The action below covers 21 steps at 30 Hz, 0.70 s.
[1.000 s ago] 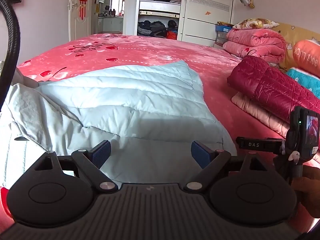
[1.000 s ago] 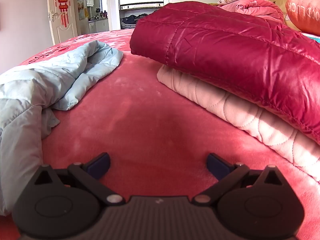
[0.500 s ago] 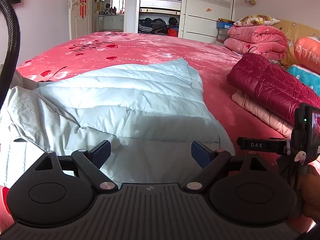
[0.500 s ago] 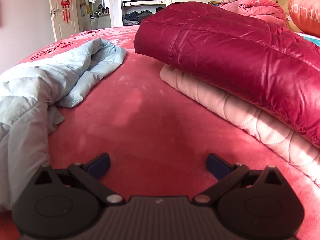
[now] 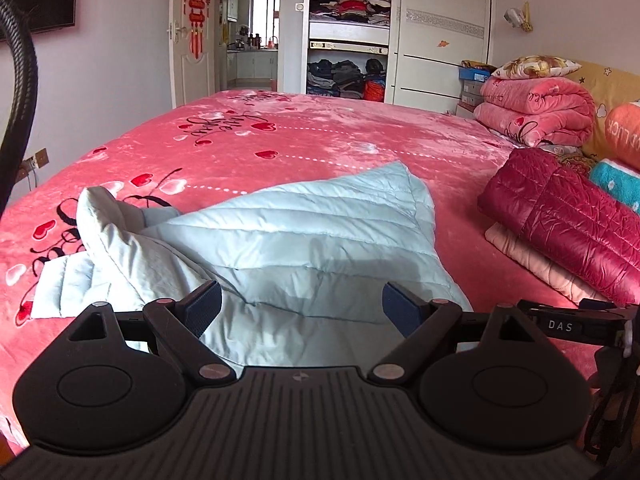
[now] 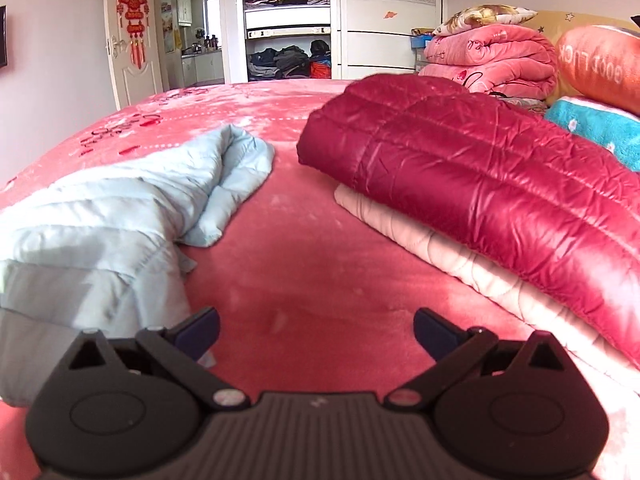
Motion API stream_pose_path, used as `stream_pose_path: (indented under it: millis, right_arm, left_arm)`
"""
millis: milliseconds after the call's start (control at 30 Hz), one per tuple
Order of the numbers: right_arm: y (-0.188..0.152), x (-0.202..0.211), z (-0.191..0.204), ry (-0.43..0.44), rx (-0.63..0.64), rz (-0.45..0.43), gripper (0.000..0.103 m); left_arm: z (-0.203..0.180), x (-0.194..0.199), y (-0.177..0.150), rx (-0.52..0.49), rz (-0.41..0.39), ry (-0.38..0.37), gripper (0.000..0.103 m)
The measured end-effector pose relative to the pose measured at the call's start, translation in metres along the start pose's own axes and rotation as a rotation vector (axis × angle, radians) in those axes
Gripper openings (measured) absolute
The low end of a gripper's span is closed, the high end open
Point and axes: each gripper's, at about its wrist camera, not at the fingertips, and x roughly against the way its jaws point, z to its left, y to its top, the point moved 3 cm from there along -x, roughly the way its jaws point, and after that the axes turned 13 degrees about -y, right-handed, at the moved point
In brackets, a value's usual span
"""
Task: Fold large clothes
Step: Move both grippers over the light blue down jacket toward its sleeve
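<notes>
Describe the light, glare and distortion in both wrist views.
Left wrist view: daylight, a soft shadow across the pale blue jacket near the open left tongs; fisheye bends the wardrobe lines. Right wrist view: sheen on the red jacket, dark vignette corners, open right tongs slightly soft.

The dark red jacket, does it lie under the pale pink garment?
No, the dark red jacket lies folded on top of the pale pink garment, whose edge shows beneath it on the bed.
</notes>
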Motion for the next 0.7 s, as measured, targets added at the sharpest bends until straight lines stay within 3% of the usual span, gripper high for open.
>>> stream_pose_path:
  millis: [400, 700]
  right_arm:
    - [0.012, 0.096, 0.036, 0.030, 0.076, -0.098, 0.102]
    - [0.026, 0.153, 0.066, 0.090, 0.128, -0.152, 0.102]
  left_arm:
    - [0.016, 0.032, -0.020, -0.006, -0.073, 0.086, 0.103]
    - [0.037, 0.080, -0.059, -0.006, -0.139, 0.172, 0.103]
